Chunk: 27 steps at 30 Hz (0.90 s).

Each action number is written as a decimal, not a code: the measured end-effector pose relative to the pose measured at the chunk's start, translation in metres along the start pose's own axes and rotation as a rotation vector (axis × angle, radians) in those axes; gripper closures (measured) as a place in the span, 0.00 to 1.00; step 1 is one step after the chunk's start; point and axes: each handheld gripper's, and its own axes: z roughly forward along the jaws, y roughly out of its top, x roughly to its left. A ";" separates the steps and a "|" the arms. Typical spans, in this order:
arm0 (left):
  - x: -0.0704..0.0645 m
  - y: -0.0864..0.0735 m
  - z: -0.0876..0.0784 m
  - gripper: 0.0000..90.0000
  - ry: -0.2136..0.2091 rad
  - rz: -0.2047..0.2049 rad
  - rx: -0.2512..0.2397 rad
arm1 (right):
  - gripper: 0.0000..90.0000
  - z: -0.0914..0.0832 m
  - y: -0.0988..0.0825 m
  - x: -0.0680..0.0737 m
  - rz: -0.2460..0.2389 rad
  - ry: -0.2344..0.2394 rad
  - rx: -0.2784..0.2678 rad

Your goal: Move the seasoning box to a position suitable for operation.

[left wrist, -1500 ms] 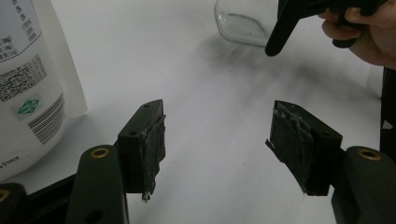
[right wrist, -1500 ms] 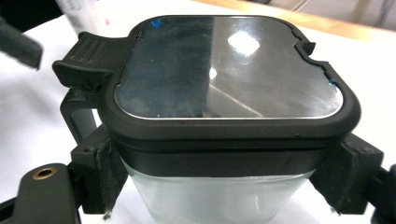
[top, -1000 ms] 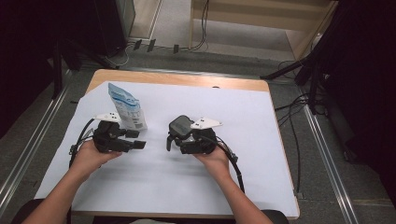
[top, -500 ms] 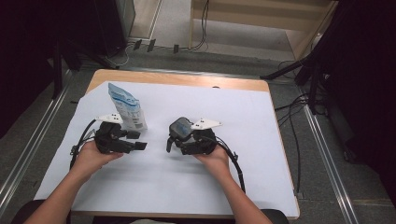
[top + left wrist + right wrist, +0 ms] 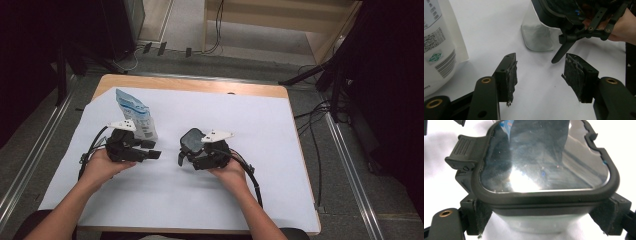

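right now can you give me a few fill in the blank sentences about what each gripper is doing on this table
1. The right gripper is shut on a clear container whose lid has a ______ rim.
2. The left gripper has just been closing its jaws, and between them there is ______.
3. The blue and white pouch stands on the white sheet next to the ______ gripper.

Missing words: black; nothing; left
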 end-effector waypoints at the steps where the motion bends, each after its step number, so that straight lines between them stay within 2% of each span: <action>1: 0.001 0.001 0.001 0.52 -0.006 -0.001 0.002 | 0.16 -0.003 0.001 0.000 0.001 -0.006 0.011; 3: 0.001 0.003 0.003 0.53 -0.007 0.013 -0.005 | 0.16 -0.006 0.001 0.000 0.001 -0.008 0.011; 10: -0.003 0.006 0.003 0.61 -0.002 0.052 -0.057 | 0.14 -0.028 0.003 -0.003 0.046 0.014 -0.039; 12: -0.004 0.009 0.004 0.62 -0.001 0.064 -0.042 | 0.14 -0.040 0.001 -0.004 0.071 0.021 -0.043; 13: -0.005 0.010 0.005 0.62 -0.001 0.068 -0.044 | 0.14 -0.040 0.001 -0.004 0.071 0.021 -0.043; 14: -0.005 0.012 0.006 0.64 -0.007 0.078 -0.041 | 0.17 -0.044 0.000 -0.005 0.076 0.025 -0.039; 17: -0.007 0.016 0.014 0.71 -0.019 0.083 0.015 | 0.28 -0.059 -0.004 -0.010 0.108 0.060 -0.052; 18: -0.007 0.016 0.014 0.73 -0.019 0.083 0.015 | 0.28 -0.059 -0.004 -0.010 0.108 0.060 -0.052; 19: -0.009 0.017 0.018 0.77 -0.026 0.066 0.040 | 0.37 -0.067 -0.006 -0.011 0.141 0.083 -0.094; 20: -0.009 0.017 0.018 0.83 -0.026 0.066 0.040 | 0.37 -0.067 -0.006 -0.011 0.141 0.083 -0.094; 21: -0.011 0.017 0.022 0.88 -0.033 0.035 0.075 | 0.44 -0.072 -0.008 -0.009 0.151 0.065 -0.117; 22: -0.011 0.017 0.022 0.90 -0.033 0.035 0.075 | 0.44 -0.072 -0.008 -0.009 0.151 0.065 -0.117; 23: -0.014 0.019 0.024 0.93 -0.035 0.046 0.092 | 0.48 -0.077 -0.010 -0.006 0.149 0.039 -0.124; 24: -0.014 0.019 0.024 0.94 -0.035 0.046 0.092 | 0.48 -0.077 -0.010 -0.006 0.149 0.039 -0.124; 25: -0.017 0.023 0.023 0.96 -0.030 0.073 0.086 | 0.52 -0.079 -0.013 -0.004 0.139 0.001 -0.120; 27: -0.018 0.028 0.021 0.99 -0.037 0.079 0.072 | 0.57 -0.080 -0.016 -0.004 0.135 -0.017 -0.116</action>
